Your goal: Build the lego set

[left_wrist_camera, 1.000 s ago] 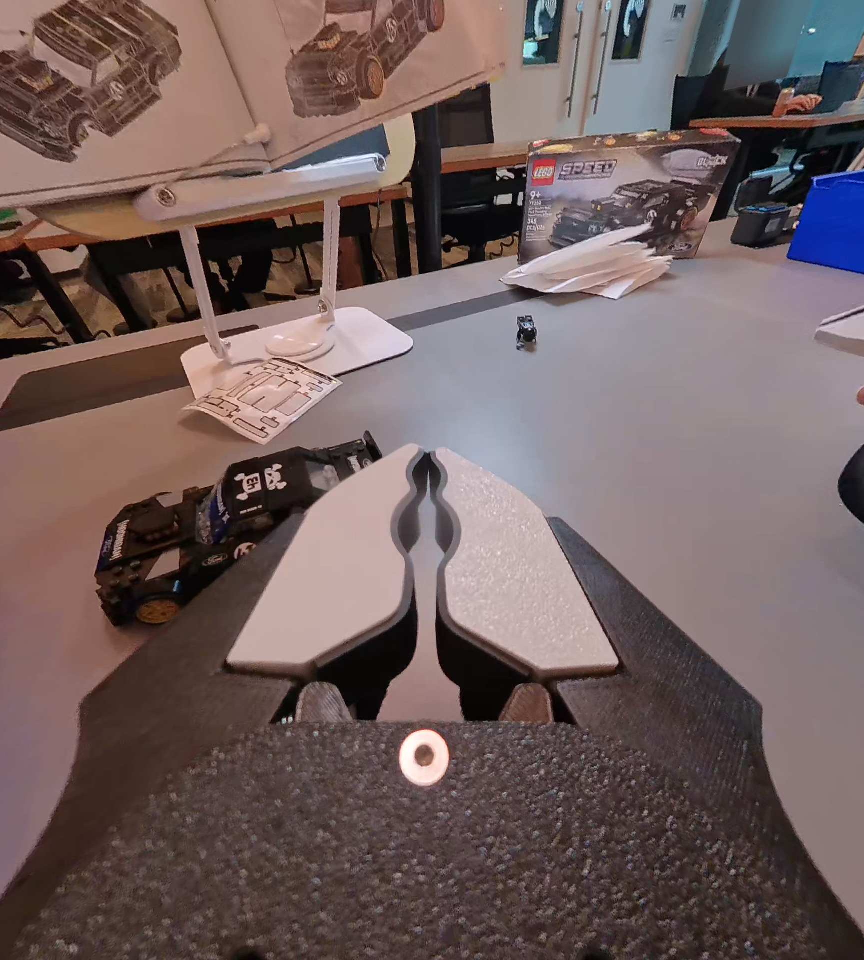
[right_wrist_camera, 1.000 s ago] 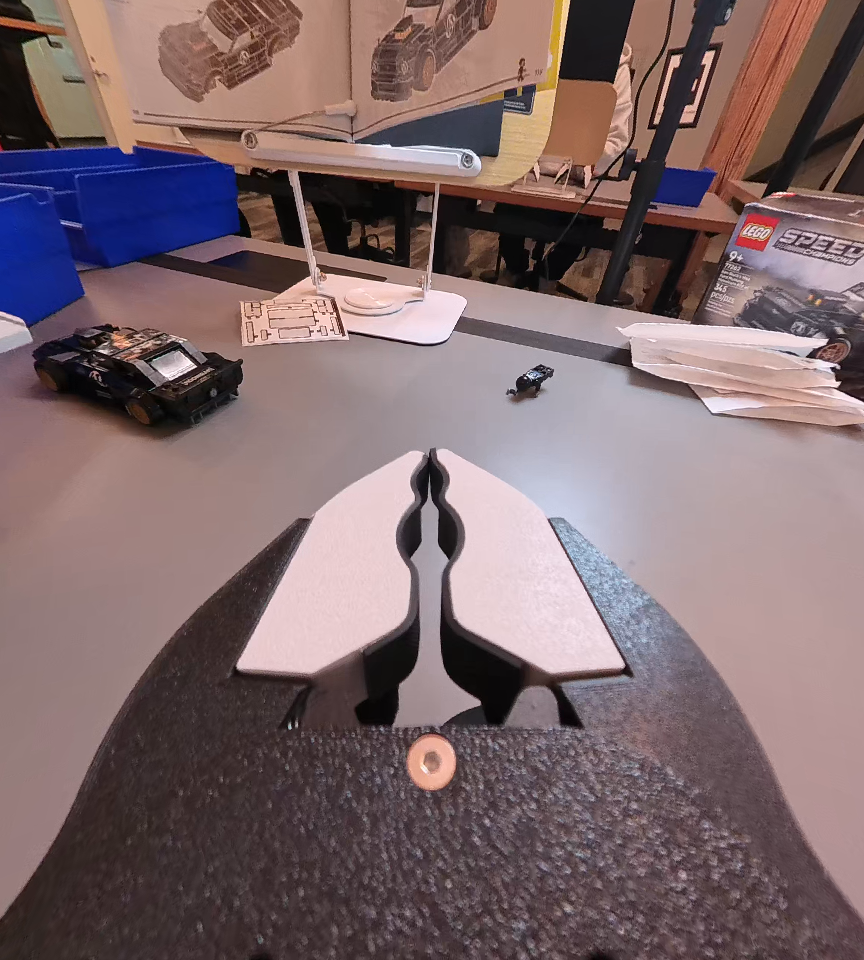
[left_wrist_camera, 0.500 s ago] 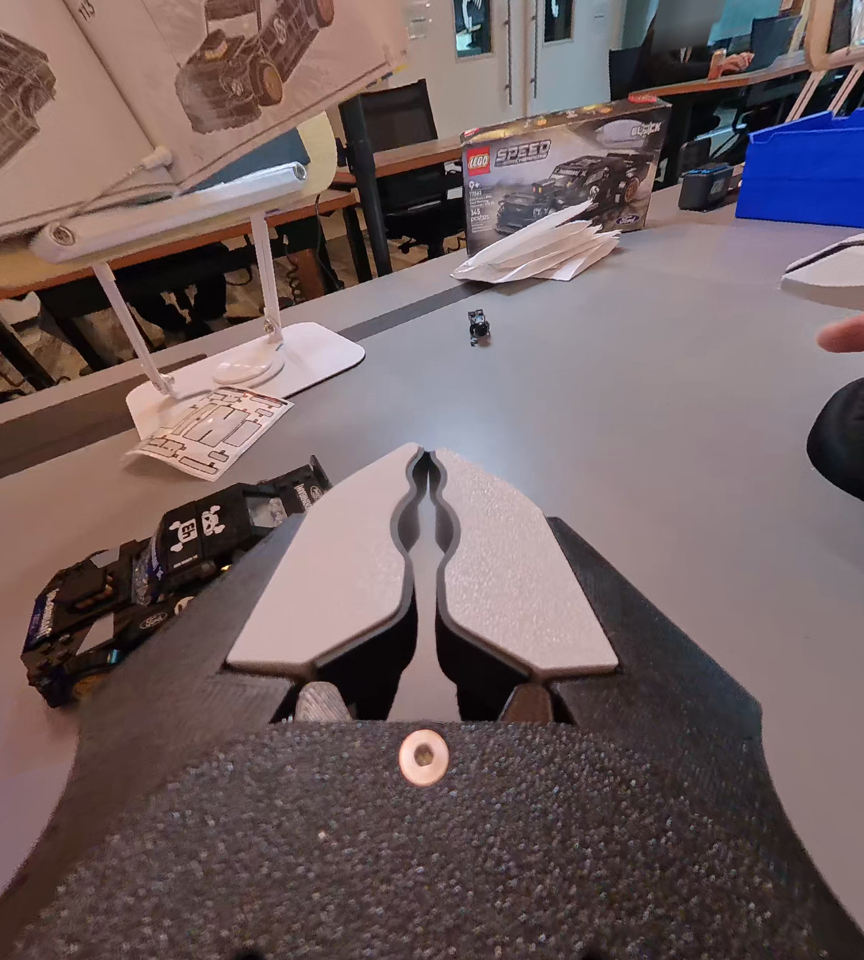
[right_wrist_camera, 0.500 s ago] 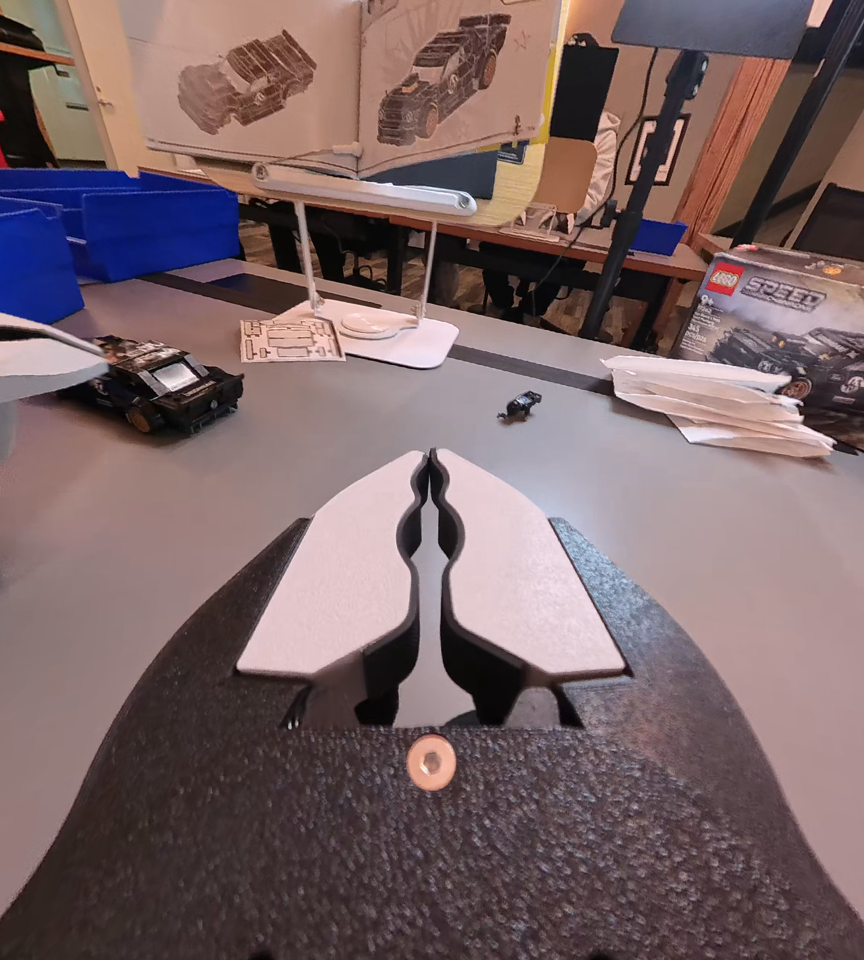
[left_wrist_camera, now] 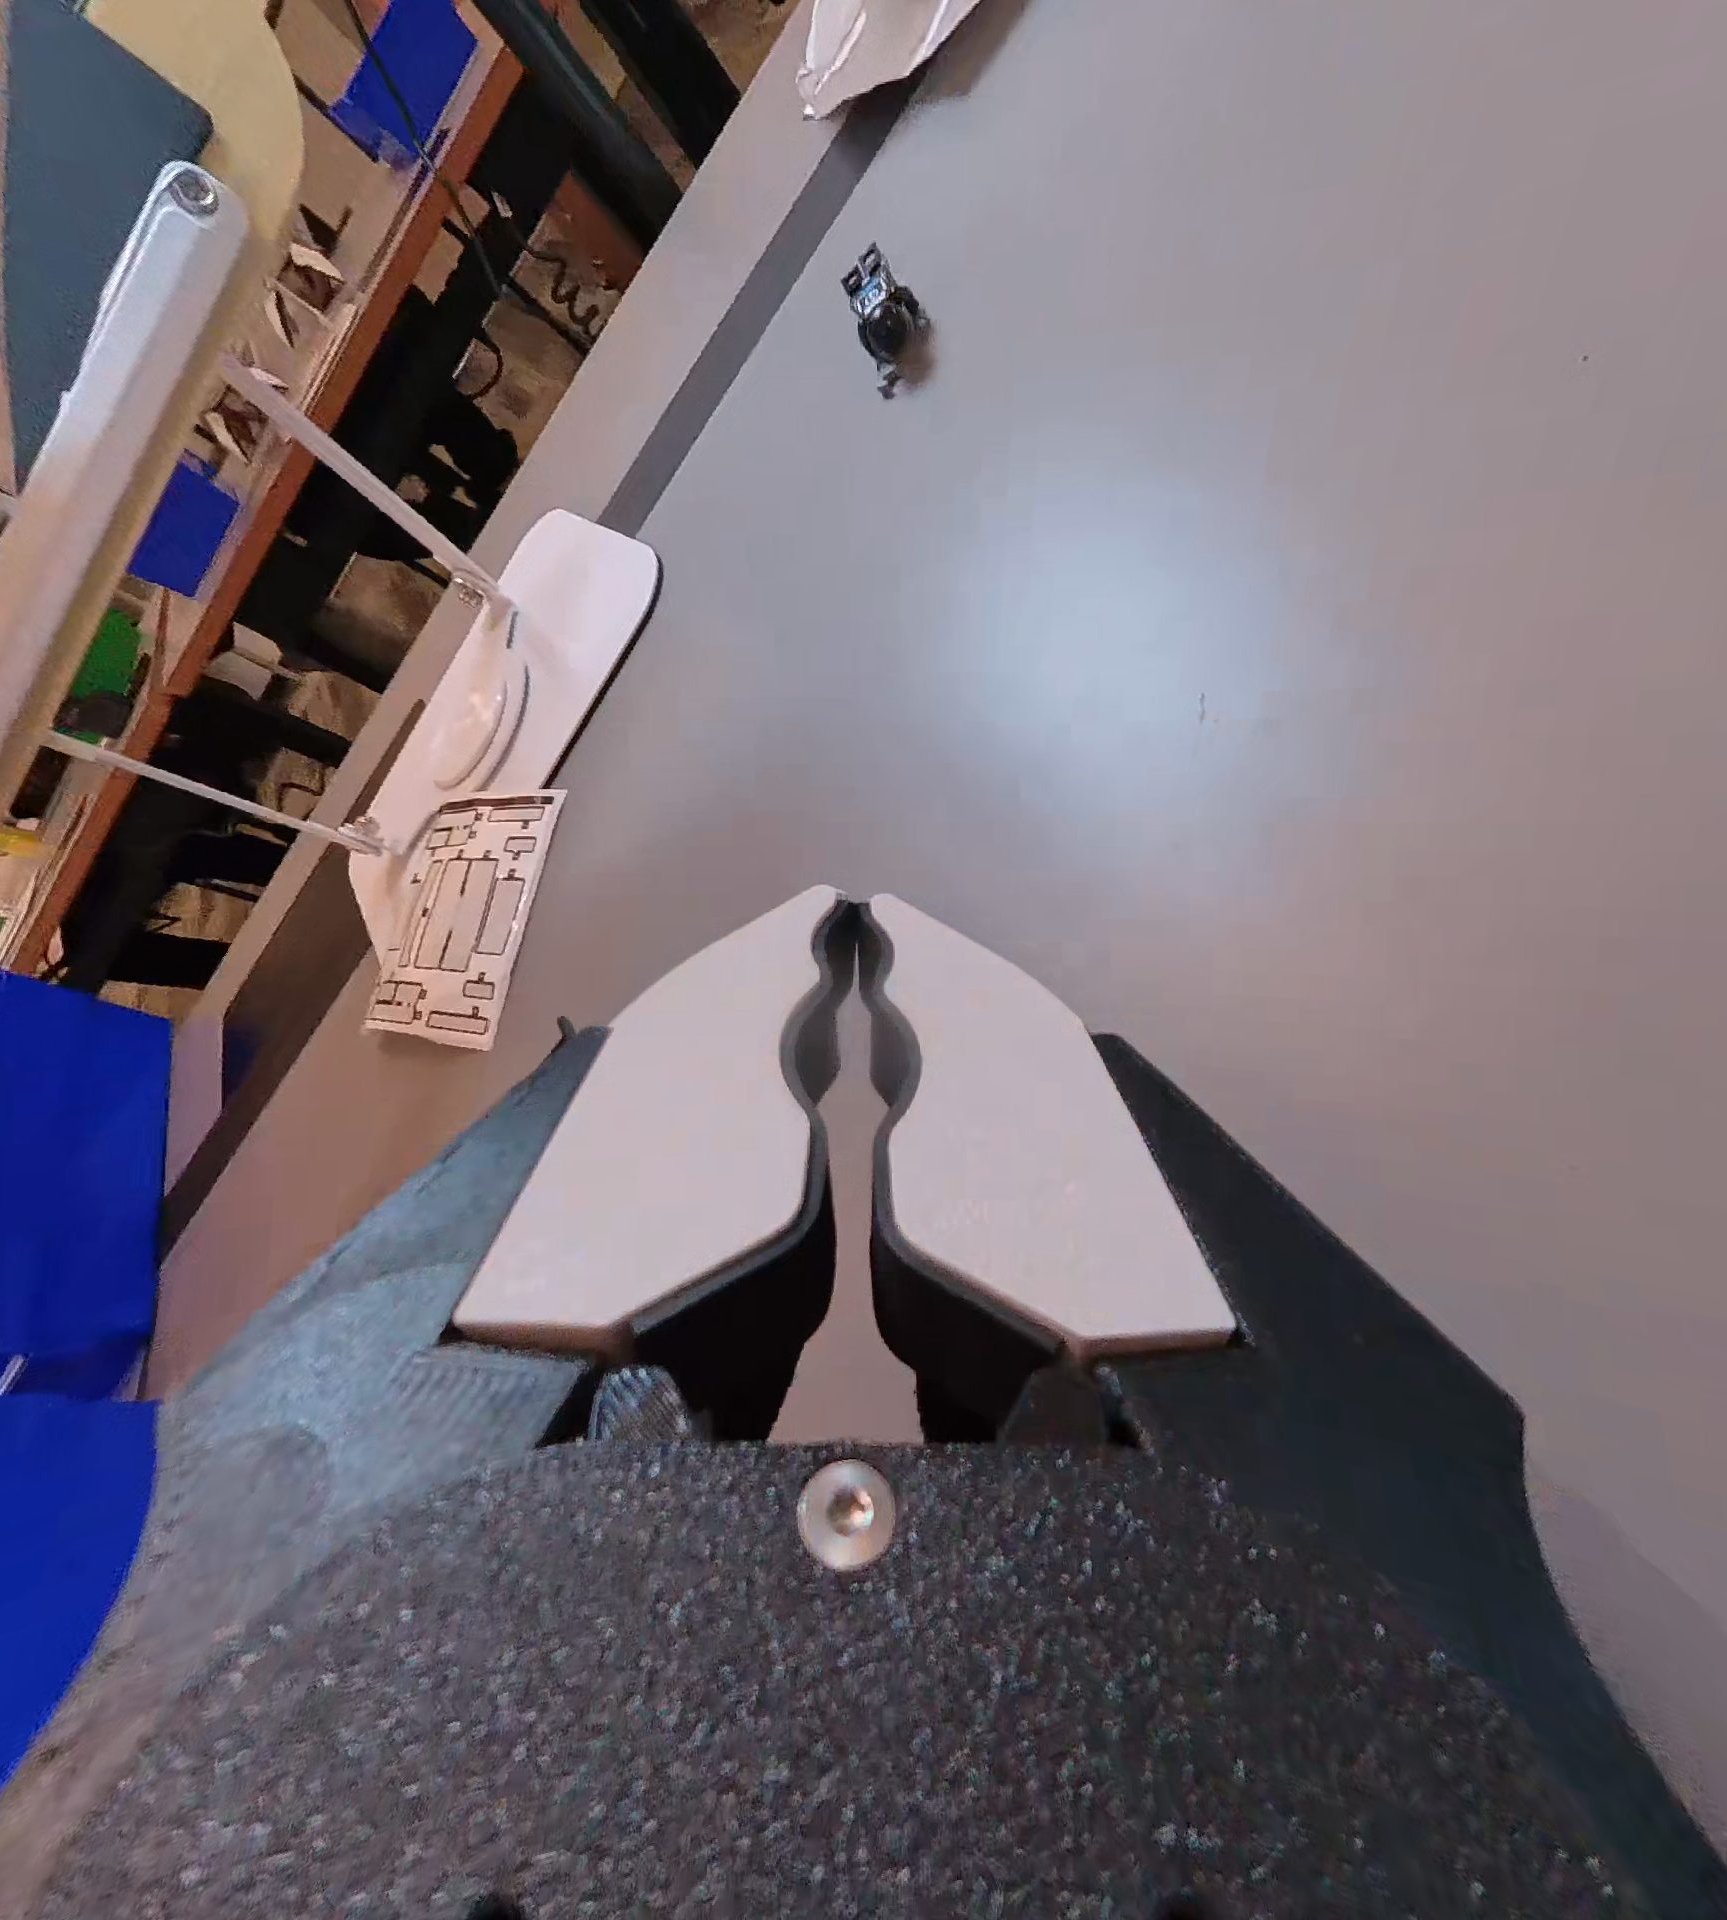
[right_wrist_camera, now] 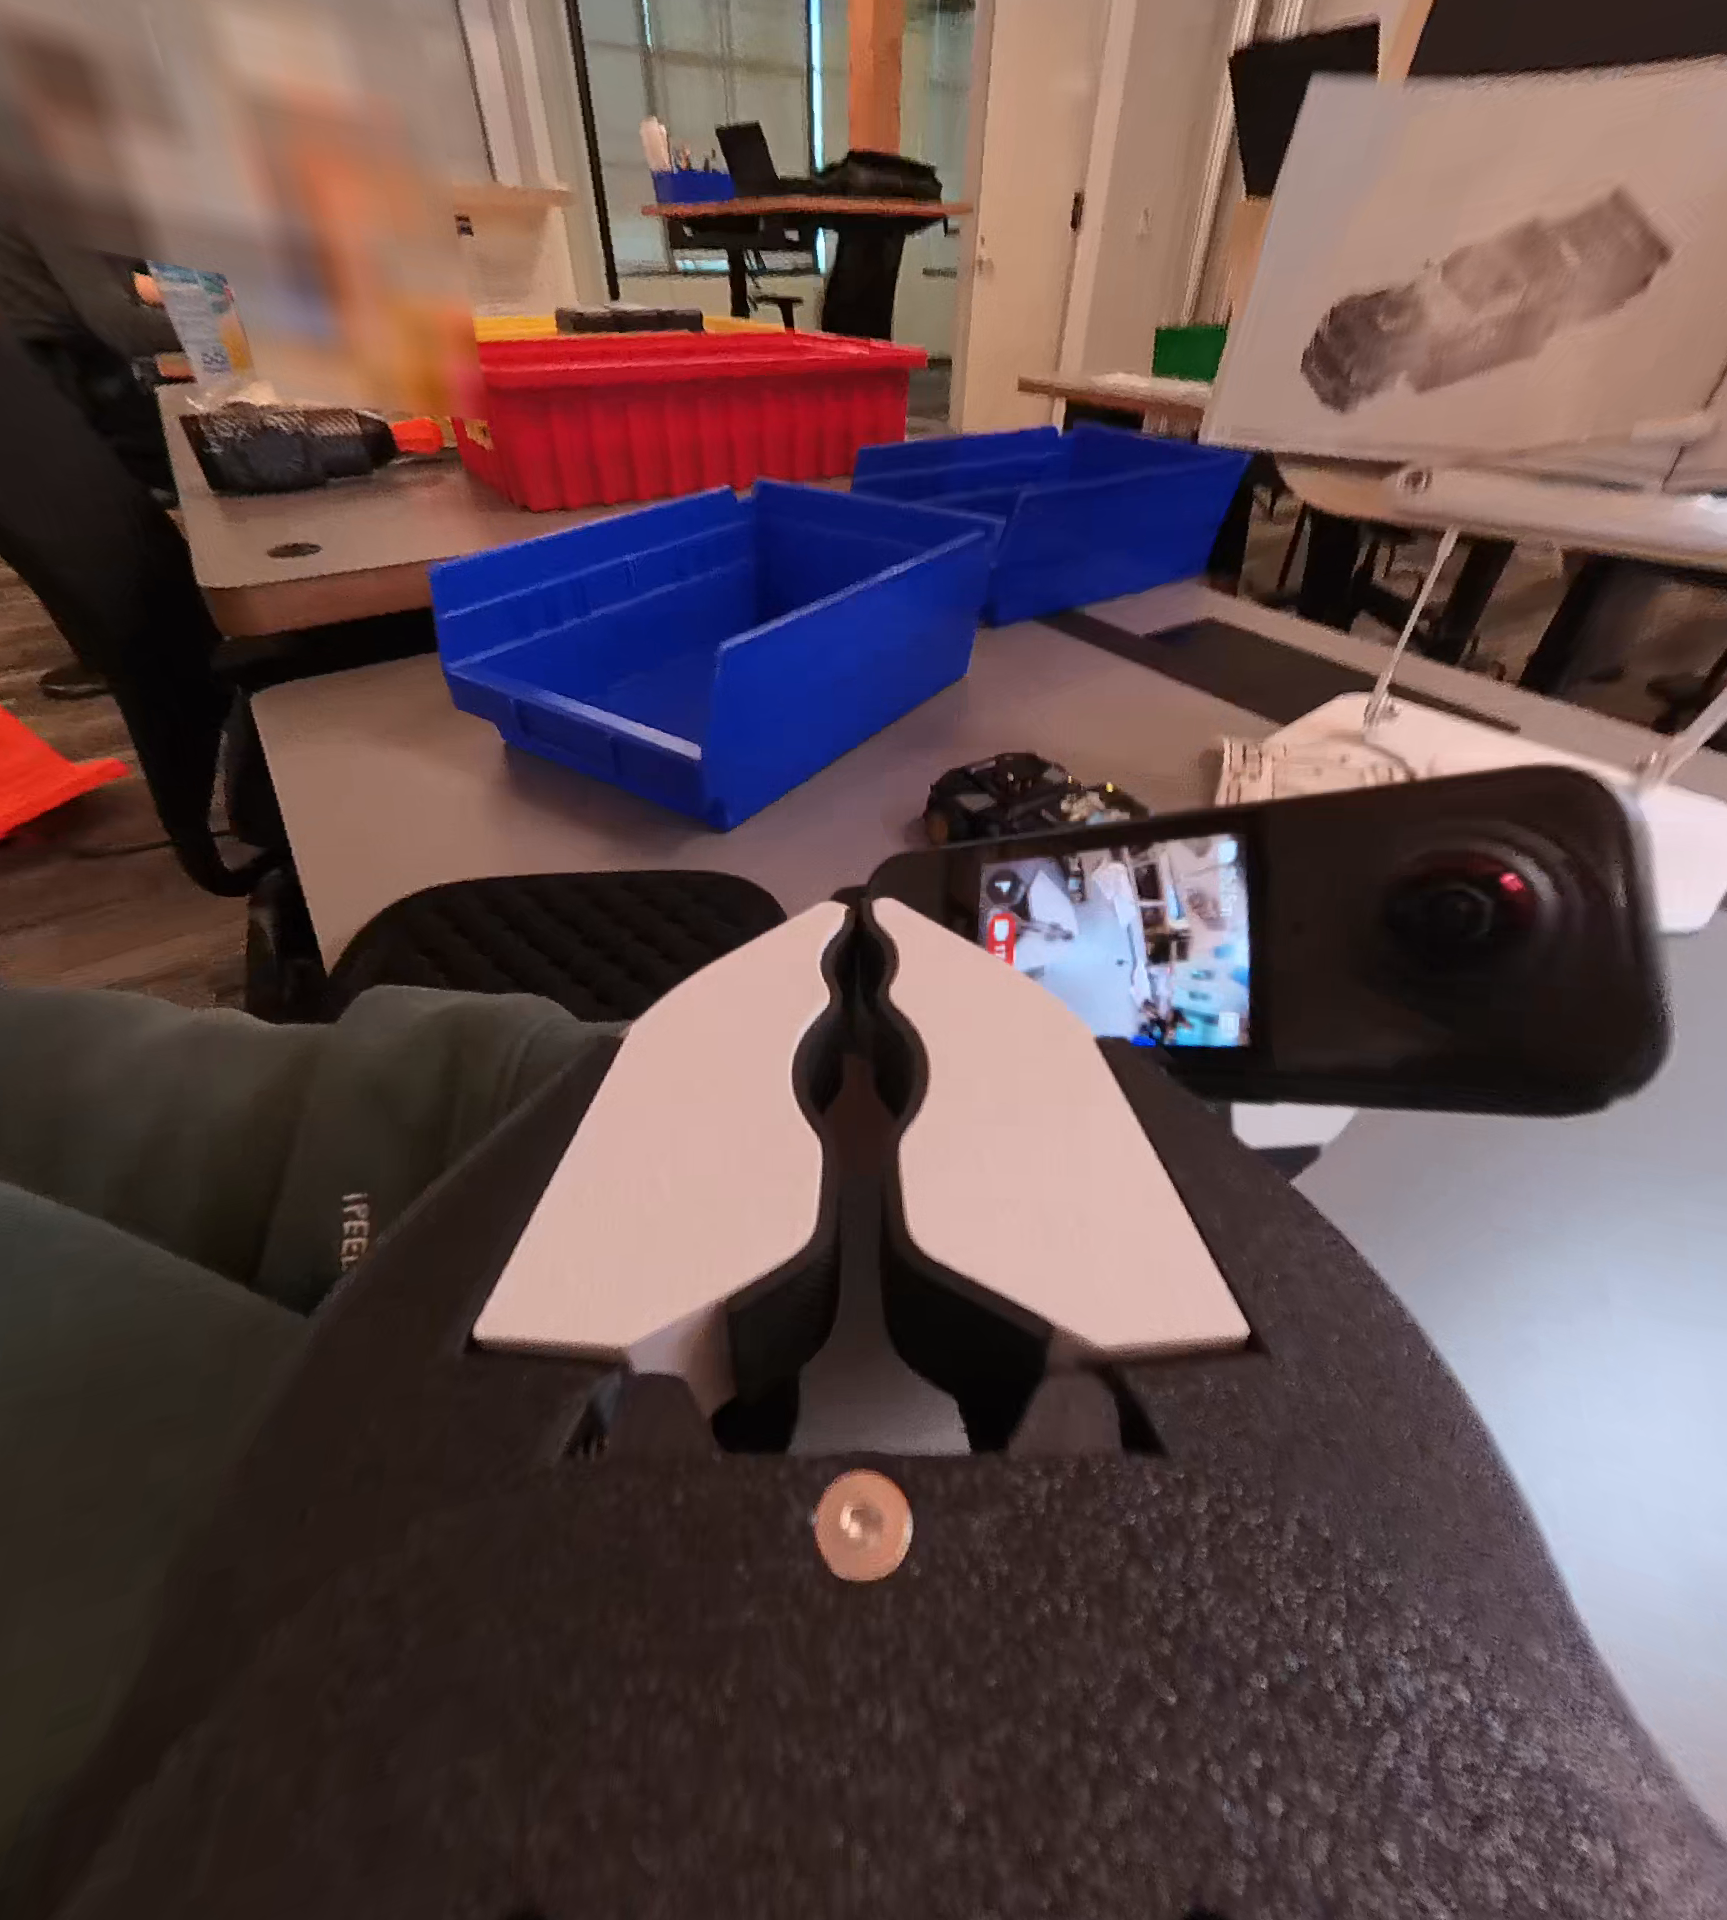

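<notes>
Grey table point(left_wrist_camera: 1358, 644) fills the left wrist view, which is rolled hard sideways; table edge runs diagonally. Only this view shows the small black Lego piece point(left_wrist_camera: 885, 317), alone on bare table well ahead of the left gripper point(left_wrist_camera: 854, 914), and a corner of white paper bags point(left_wrist_camera: 869, 52) at the top edge. Left jaws pressed together, nothing between them.

Right wrist view is level and looks across the person's dark green sleeve point(right_wrist_camera: 163, 1143). Only here: two blue bins point(right_wrist_camera: 724, 644) on the table, one red bin point(right_wrist_camera: 682, 416) on a farther table, the black Lego car point(right_wrist_camera: 1025, 795) on the table just beyond a black camera point(right_wrist_camera: 1358, 935) with a lit screen, which hides part of it. Right gripper point(right_wrist_camera: 859, 920) jaws together, empty.

Both views: one white stand point(left_wrist_camera: 526, 665) holding the open instruction booklet point(right_wrist_camera: 1524, 281); one sticker sheet point(left_wrist_camera: 464, 914) at its base.
</notes>
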A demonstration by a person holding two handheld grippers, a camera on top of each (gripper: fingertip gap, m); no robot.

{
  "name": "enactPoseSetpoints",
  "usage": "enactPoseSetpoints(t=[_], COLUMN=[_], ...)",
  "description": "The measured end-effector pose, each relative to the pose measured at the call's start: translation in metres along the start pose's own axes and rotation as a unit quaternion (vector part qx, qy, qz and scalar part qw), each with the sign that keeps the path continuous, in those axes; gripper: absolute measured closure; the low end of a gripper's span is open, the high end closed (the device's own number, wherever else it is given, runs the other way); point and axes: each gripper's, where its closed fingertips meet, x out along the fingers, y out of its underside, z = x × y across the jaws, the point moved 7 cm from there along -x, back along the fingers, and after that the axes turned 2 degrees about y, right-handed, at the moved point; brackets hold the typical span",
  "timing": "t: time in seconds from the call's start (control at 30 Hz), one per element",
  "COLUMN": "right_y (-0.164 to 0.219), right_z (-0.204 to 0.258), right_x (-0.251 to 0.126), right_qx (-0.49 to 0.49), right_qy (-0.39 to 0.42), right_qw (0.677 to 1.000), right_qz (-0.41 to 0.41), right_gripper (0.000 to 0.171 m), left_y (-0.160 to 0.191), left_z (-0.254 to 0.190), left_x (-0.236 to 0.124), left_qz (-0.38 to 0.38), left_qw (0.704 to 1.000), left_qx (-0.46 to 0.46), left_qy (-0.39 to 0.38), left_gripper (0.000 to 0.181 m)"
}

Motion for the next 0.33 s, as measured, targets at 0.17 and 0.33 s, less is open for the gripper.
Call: enactPoseSetpoints(t=[0.17,0.33], right_y=[0.008,0.011], right_z=[-0.004,-0.008], right_x=[0.001,0.001], right_qx=[0.021,0.057], right_qy=[0.009,0.002], right_qw=[0.999,0.997], right_qz=[0.025,0.05], right_gripper=[0.171,0.171], left_y=[0.011,0.017], left_z=[-0.001,0.006], left_x=[0.007,0.008], left_qz=[0.025,0.04], left_qw=[0.999,0.998], left_qx=[0.016,0.029], left_qy=[-0.016,-0.046], left_gripper=[0.181,0.181])
